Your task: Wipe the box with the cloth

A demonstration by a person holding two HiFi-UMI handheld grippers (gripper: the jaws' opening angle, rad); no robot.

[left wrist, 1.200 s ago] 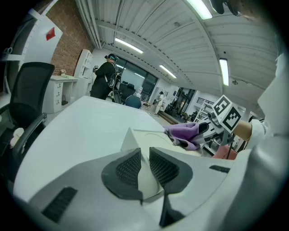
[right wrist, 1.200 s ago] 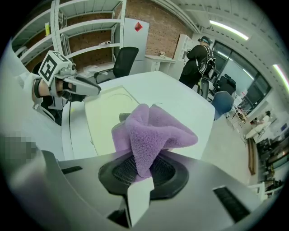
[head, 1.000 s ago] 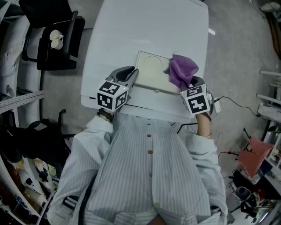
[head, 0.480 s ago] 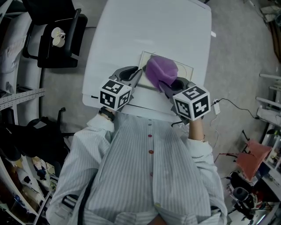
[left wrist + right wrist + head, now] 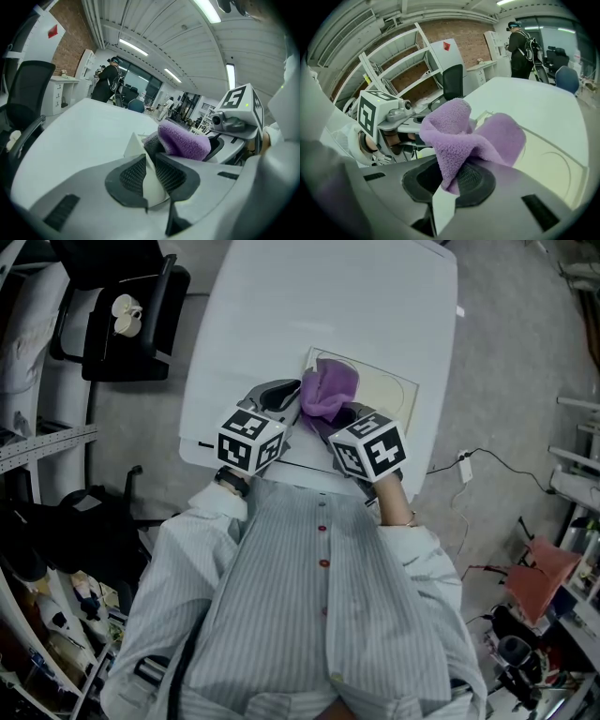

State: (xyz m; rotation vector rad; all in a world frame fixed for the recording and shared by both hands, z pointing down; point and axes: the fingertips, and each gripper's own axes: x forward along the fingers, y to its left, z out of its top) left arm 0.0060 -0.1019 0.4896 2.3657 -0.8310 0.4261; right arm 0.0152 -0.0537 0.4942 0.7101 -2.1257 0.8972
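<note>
A flat cream box point(image 5: 377, 392) lies on the white table point(image 5: 281, 315) near its front edge. In the head view my left gripper point(image 5: 284, 405) holds the box's left edge. The left gripper view shows its pads point(image 5: 133, 174) shut on a cream corner of the box point(image 5: 151, 180). My right gripper point(image 5: 330, 420) is shut on a purple cloth point(image 5: 328, 388), which rests on the left part of the box, close to the left gripper. In the right gripper view the cloth point(image 5: 461, 133) bunches up from the shut right gripper point(image 5: 450, 180), over the box lid point(image 5: 548, 161).
A black office chair point(image 5: 122, 320) stands left of the table. A cable with a plug point(image 5: 466, 465) lies on the floor at the right. Shelving point(image 5: 393, 70) and a standing person point(image 5: 107, 83) are far off.
My right gripper has slid the purple cloth leftward across the box, from its right side to next to the left gripper. The left gripper has kept its hold.
</note>
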